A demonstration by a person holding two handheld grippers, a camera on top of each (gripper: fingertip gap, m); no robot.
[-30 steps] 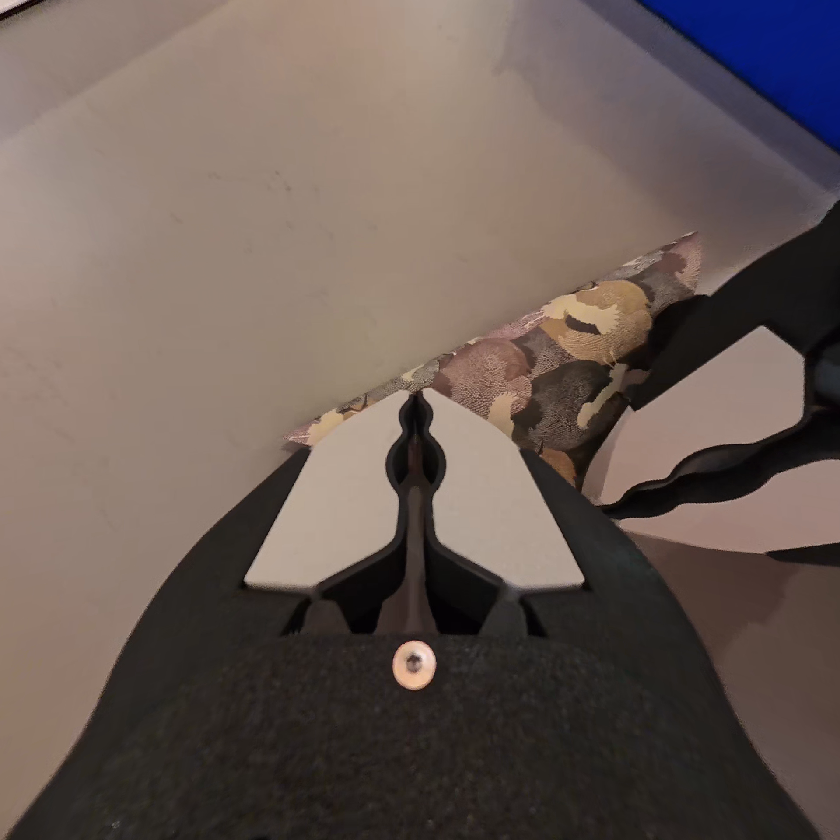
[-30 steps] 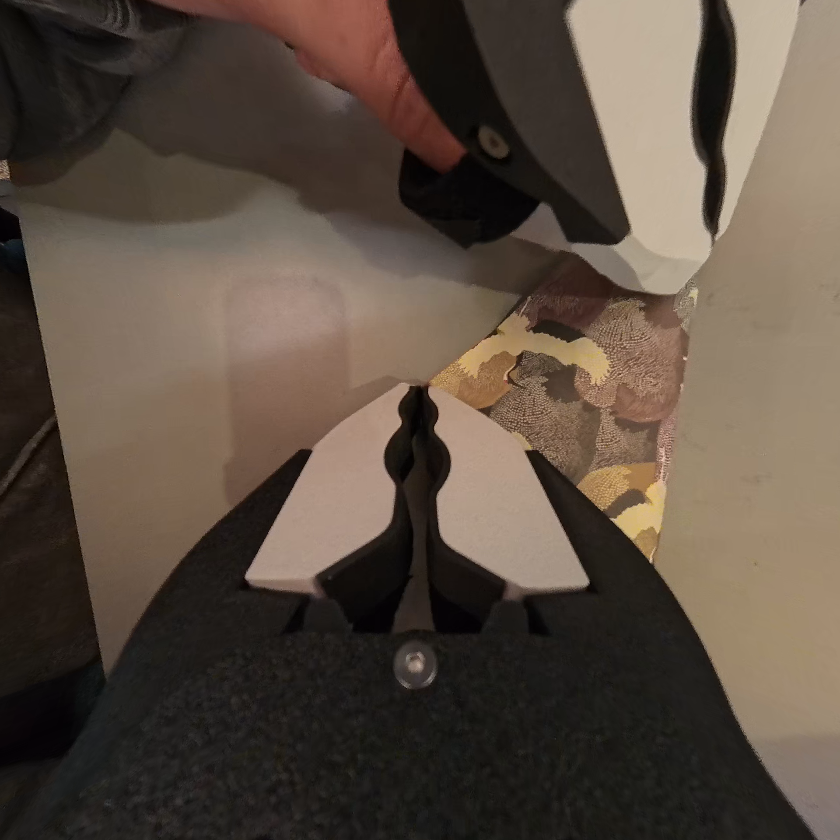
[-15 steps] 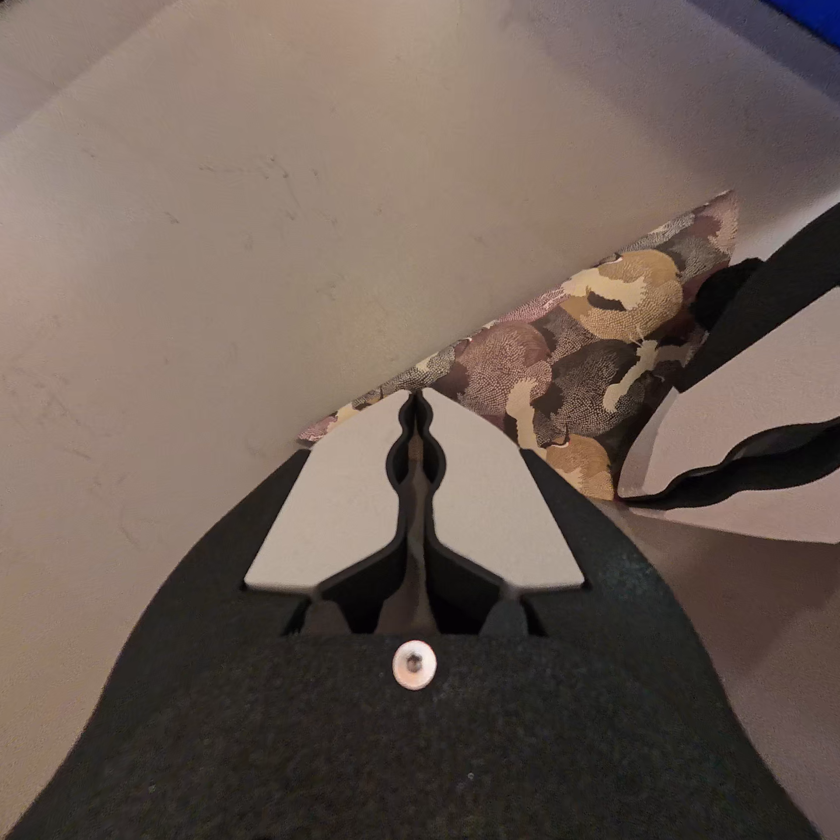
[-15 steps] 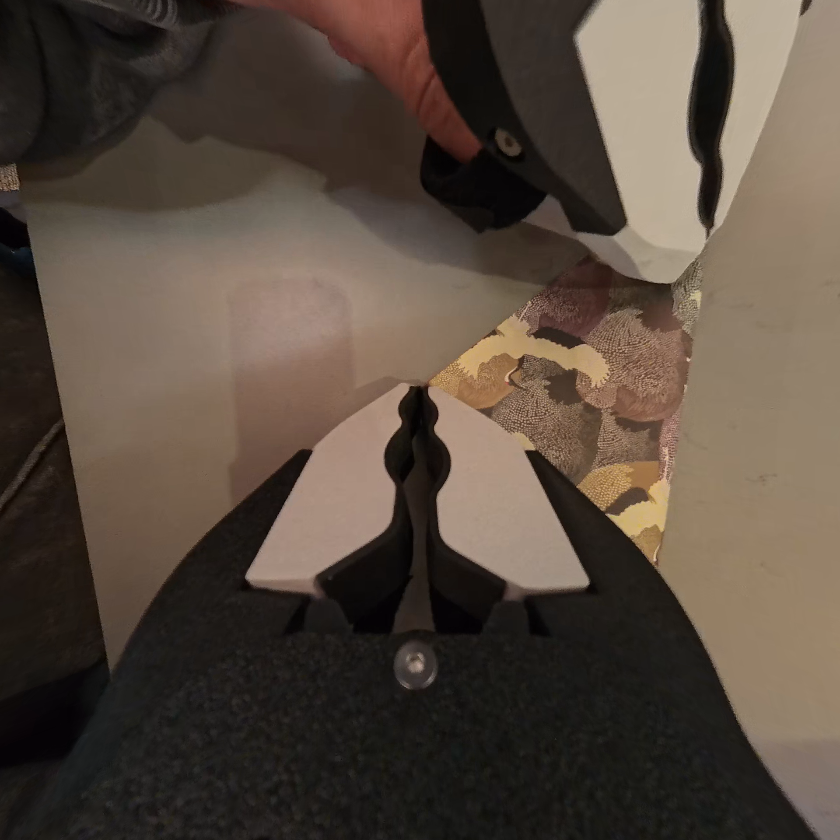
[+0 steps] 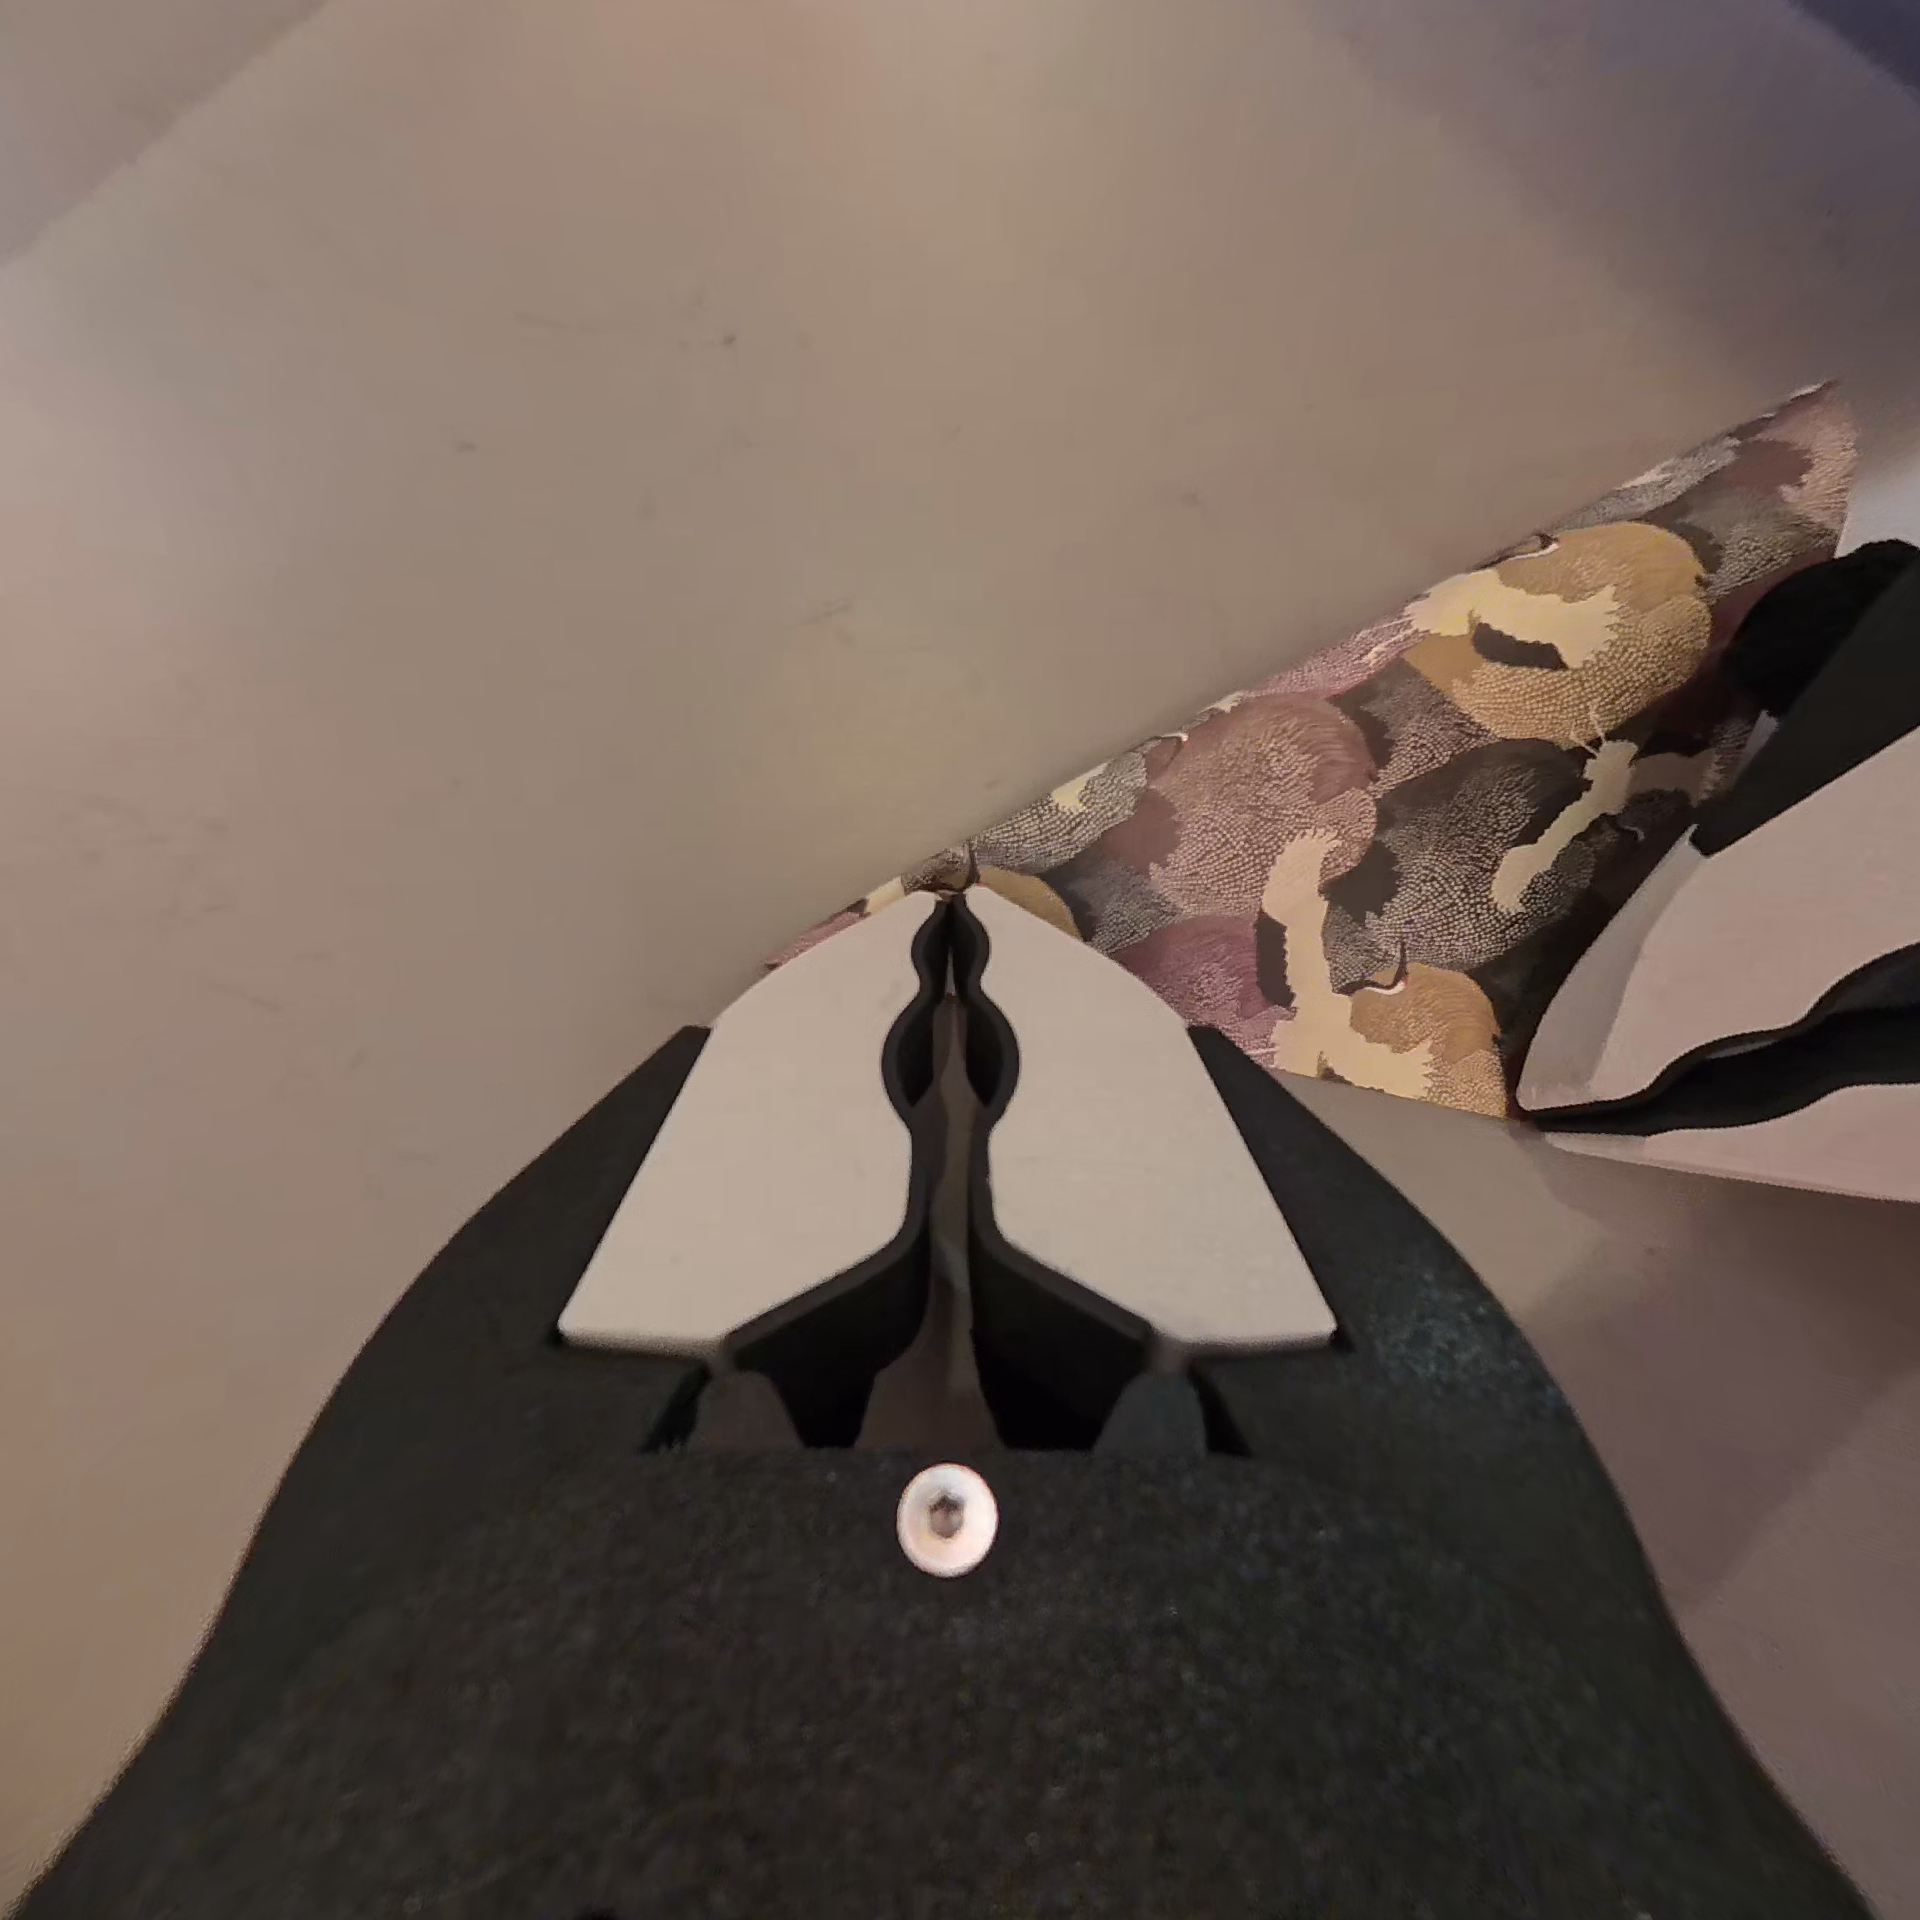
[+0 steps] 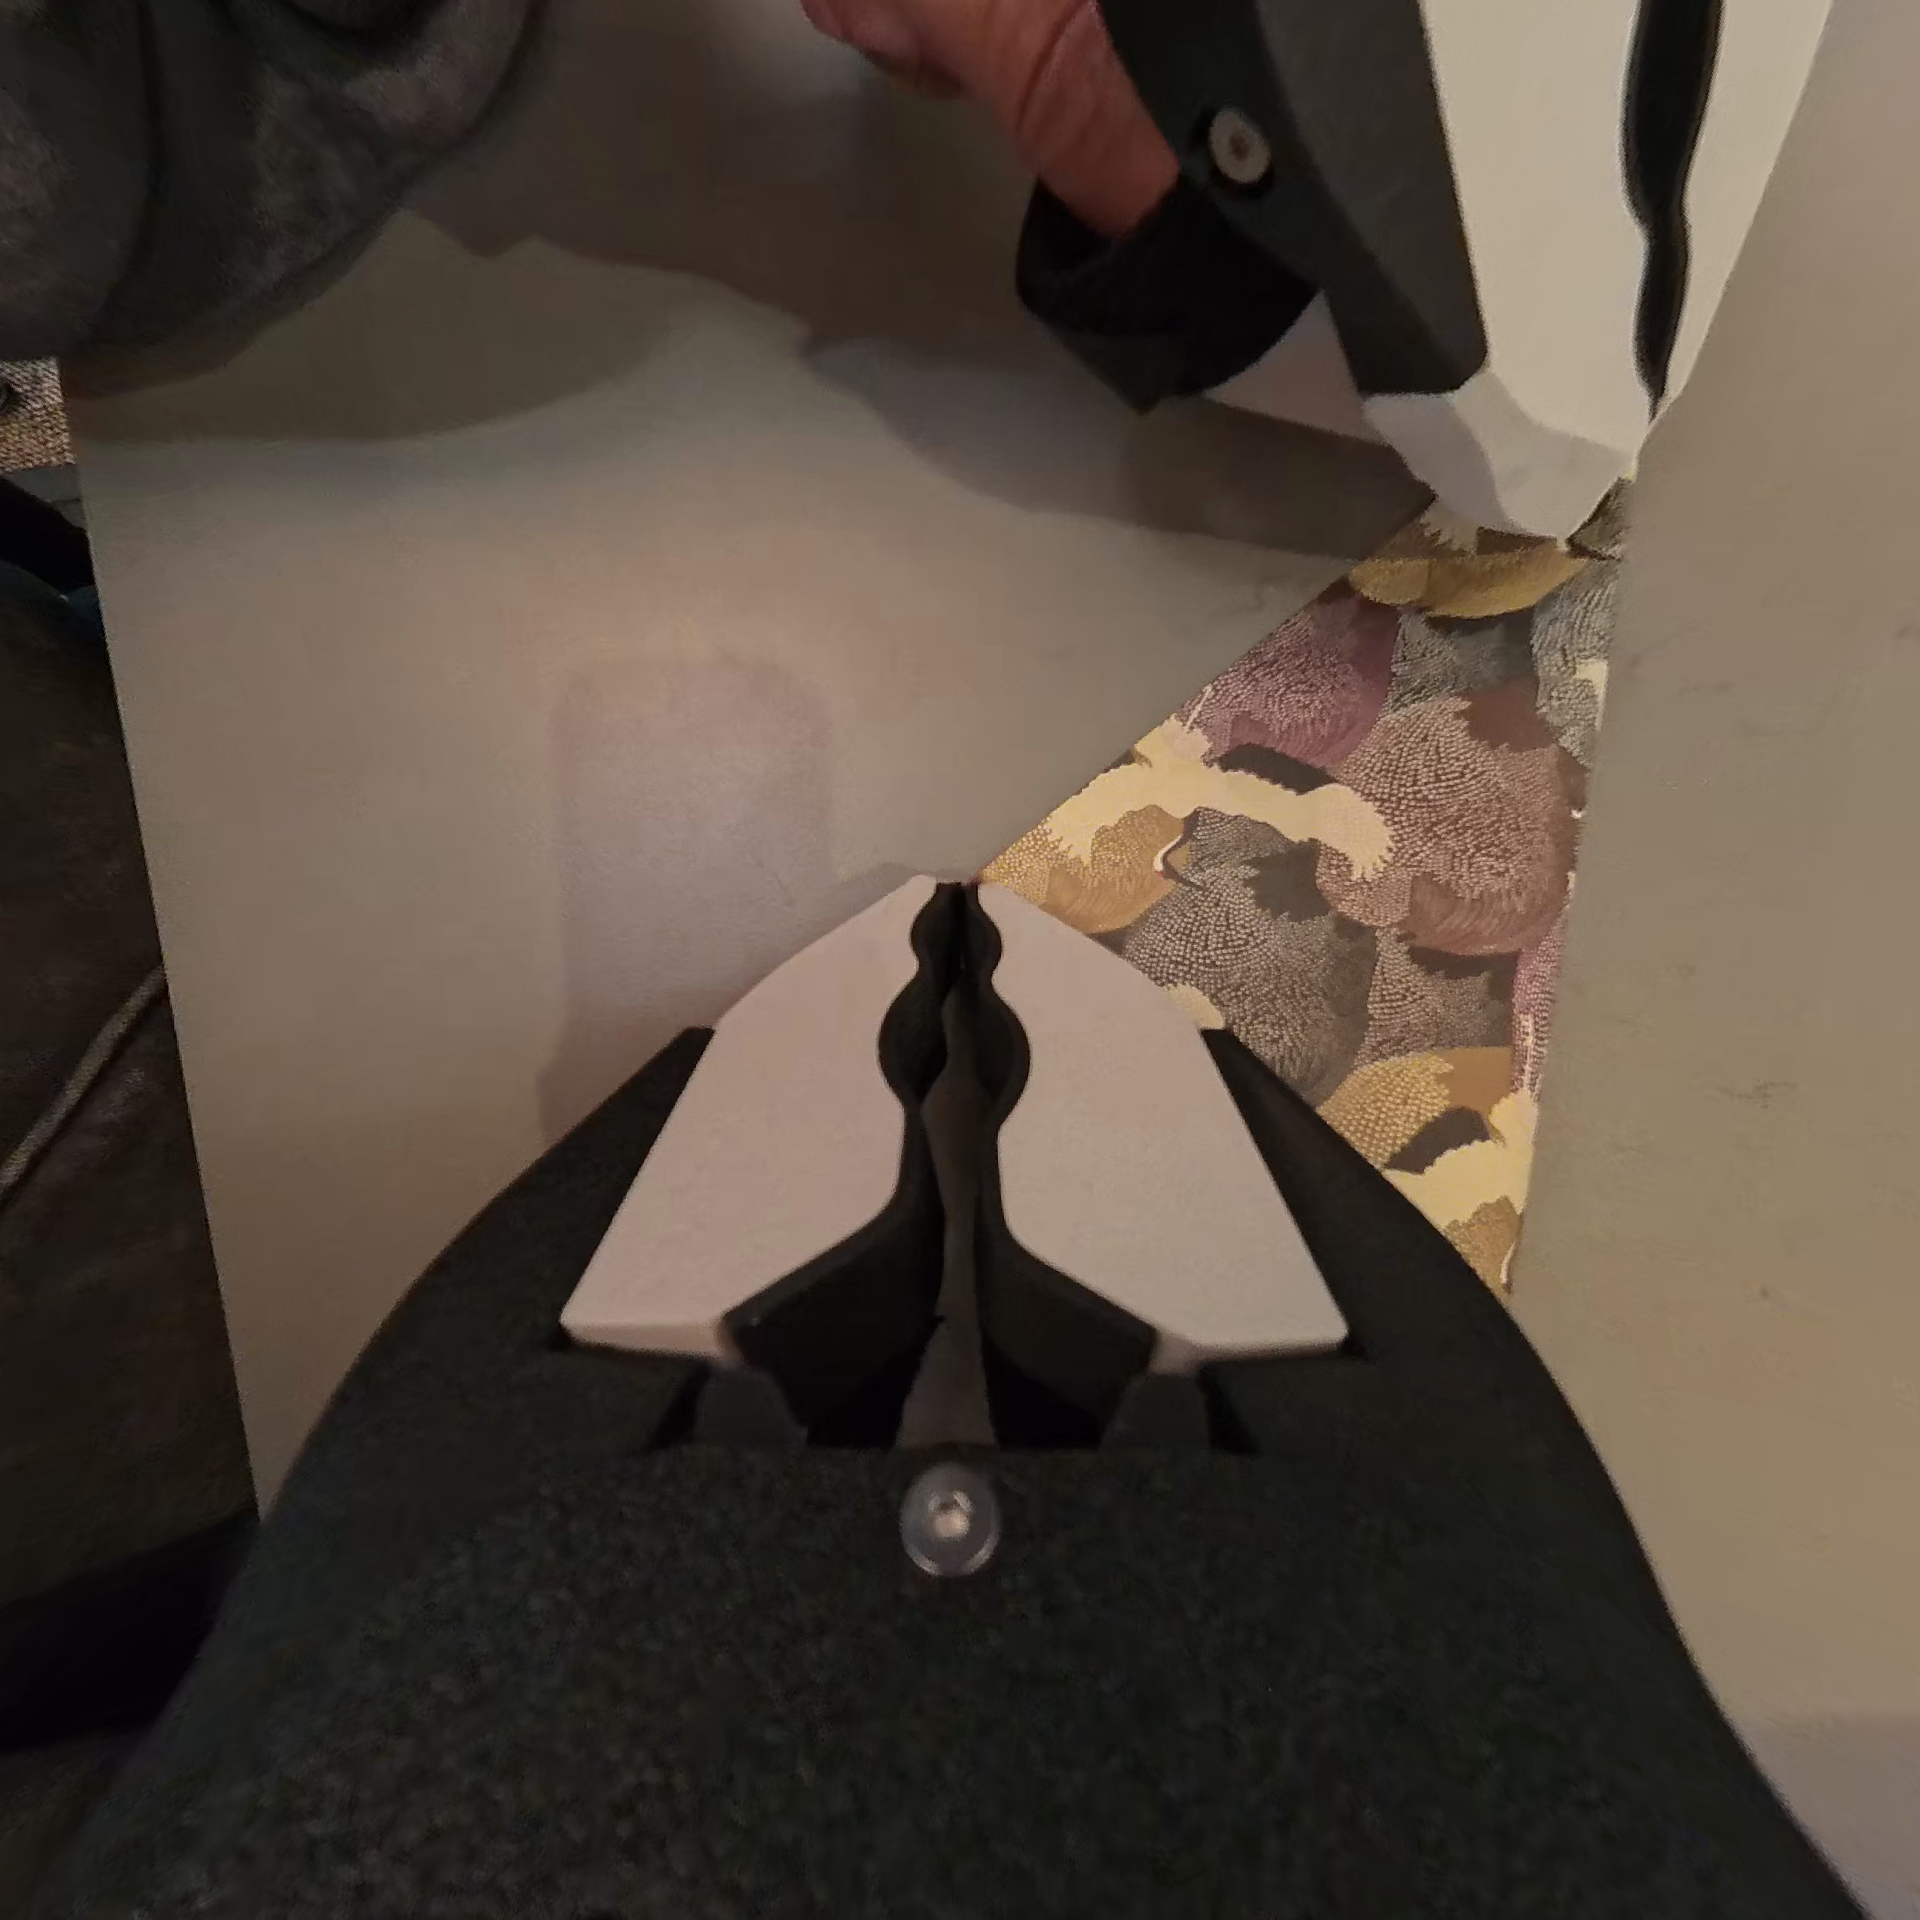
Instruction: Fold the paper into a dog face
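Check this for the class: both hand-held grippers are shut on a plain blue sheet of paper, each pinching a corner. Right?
Not quite. The paper is not plain blue: the right wrist view shows a patterned side in purple, grey and yellow. The rest stands: the left hand-held gripper and the right hand-held gripper are each shut on a corner.

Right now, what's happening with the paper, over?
Left tool shut on patterned paper. Right tool shut on it too. Paper lifted, white side facing out. Nothing blocking.
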